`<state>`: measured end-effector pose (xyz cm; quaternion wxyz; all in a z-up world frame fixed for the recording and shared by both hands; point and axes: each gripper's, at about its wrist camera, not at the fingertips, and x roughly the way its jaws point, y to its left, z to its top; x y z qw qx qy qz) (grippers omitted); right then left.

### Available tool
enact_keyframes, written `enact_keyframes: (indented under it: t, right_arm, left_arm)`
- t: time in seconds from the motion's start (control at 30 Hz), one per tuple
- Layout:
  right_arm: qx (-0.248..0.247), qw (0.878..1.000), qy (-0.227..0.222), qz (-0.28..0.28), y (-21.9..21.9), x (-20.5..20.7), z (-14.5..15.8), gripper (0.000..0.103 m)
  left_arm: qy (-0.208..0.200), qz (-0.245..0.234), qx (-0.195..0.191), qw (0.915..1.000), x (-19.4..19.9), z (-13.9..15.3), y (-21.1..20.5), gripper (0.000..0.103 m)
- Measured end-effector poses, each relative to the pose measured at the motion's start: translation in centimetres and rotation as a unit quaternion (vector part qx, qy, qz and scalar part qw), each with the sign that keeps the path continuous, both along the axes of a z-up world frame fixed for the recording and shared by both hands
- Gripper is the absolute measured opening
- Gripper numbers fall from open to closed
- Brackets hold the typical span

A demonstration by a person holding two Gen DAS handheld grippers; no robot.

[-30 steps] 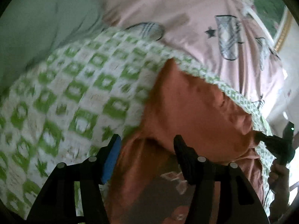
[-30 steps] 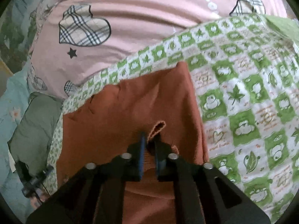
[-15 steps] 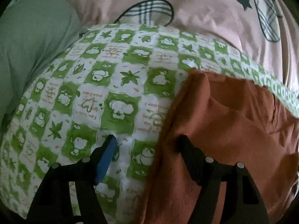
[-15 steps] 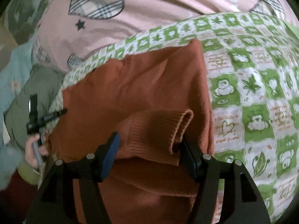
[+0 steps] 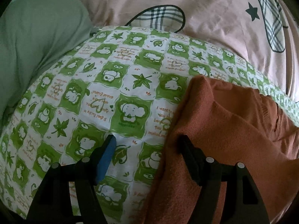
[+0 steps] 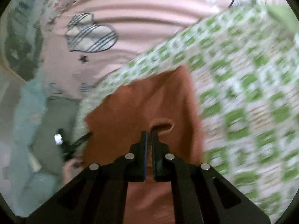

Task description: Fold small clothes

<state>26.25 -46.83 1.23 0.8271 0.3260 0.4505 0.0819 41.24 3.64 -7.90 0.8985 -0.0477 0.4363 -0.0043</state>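
A small rust-orange knit sweater [image 5: 233,130] lies on a green-and-white checked cloth [image 5: 112,93]. My left gripper [image 5: 147,140] is open and empty, straddling the sweater's left edge, one finger over the cloth and one over the knit. In the right wrist view the sweater [image 6: 149,100] lies below my right gripper [image 6: 149,132], which is shut on the sweater's ribbed cuff [image 6: 164,126]. That view is blurred by motion.
A pink sheet with plaid hearts [image 5: 205,18] covers the bed behind the checked cloth [image 6: 243,93]. A grey-green pillow [image 5: 37,37] lies at the left. The person's other hand with the left gripper [image 6: 71,149] shows at the sweater's left side.
My right gripper was shut, opened around the ribbed cuff, and has shut on it again and is moving. My left gripper has shifted left off the sweater to its edge.
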Motion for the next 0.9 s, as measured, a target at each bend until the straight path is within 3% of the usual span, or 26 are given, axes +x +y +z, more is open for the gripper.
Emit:
enact_keyframes:
  t: [0.07,0.13,0.2,0.27,0.37,0.4,0.43,0.5,0.57,0.6,0.63,0.67,0.73,0.9]
  right_arm:
    - [-0.027,0.999,0.021,-0.001,0.2,0.1,-0.6,0.006]
    - [-0.084,0.996,0.028,-0.024,1.0,-0.2,-0.7,0.010]
    - [-0.055,0.998,-0.010,0.003,2.5,-0.6,-0.6,0.010]
    - [-0.017,0.998,-0.021,0.051,5.0,-0.1,-1.4,0.013]
    - [-0.079,0.993,0.022,0.080,7.8,1.3,-3.8,0.016]
    - [-0.119,0.989,0.058,0.064,7.8,1.6,-5.4,0.016]
    - [-0.145,0.986,0.075,0.044,7.3,1.6,-6.3,0.005]
    - [-0.128,0.989,0.068,-0.010,5.2,0.6,-6.2,0.002]
    - [-0.126,0.988,0.065,-0.057,3.9,-1.3,-4.8,0.013]
    - [-0.122,0.989,0.052,-0.061,3.7,-2.1,-4.1,0.014]
    - [-0.105,0.992,0.031,-0.056,3.6,-3.2,-3.1,0.022]
    - [-0.094,0.994,0.018,-0.050,3.8,-4.3,-2.3,0.040]
    - [-0.100,0.994,0.007,-0.048,4.1,-6.4,-1.1,0.058]
    - [-0.075,0.997,-0.002,-0.031,5.6,-10.7,-0.8,0.058]
  left_arm:
    - [-0.001,0.002,-0.003,1.0000,0.0,0.0,0.0,0.072]
    - [-0.002,0.002,-0.006,1.0000,0.0,-0.1,0.1,0.073]
    - [-0.003,0.003,-0.001,1.0000,0.0,-0.2,-0.1,0.074]
    - [-0.004,0.004,0.006,1.0000,0.0,-0.2,-0.2,0.074]
    - [-0.005,0.003,0.003,1.0000,0.0,-0.2,-0.2,0.075]
    - [-0.005,0.003,0.002,1.0000,0.1,-0.3,-0.1,0.076]
    - [-0.004,0.002,0.000,1.0000,0.2,-0.3,0.0,0.076]
    - [-0.001,0.000,-0.002,1.0000,0.2,-0.3,0.1,0.076]
    - [0.001,-0.007,-0.003,1.0000,-0.1,0.1,0.2,0.076]
    - [0.001,-0.007,-0.004,1.0000,-0.5,0.4,0.4,0.074]
    - [0.003,-0.007,-0.010,0.9999,-1.1,0.7,0.7,0.073]
    - [0.004,-0.007,-0.026,0.9996,-2.0,1.3,1.3,0.069]
    - [-0.002,-0.011,-0.055,0.9984,-4.3,2.3,2.4,0.069]
    - [-0.029,-0.031,-0.084,0.9955,-13.1,4.6,4.9,0.071]
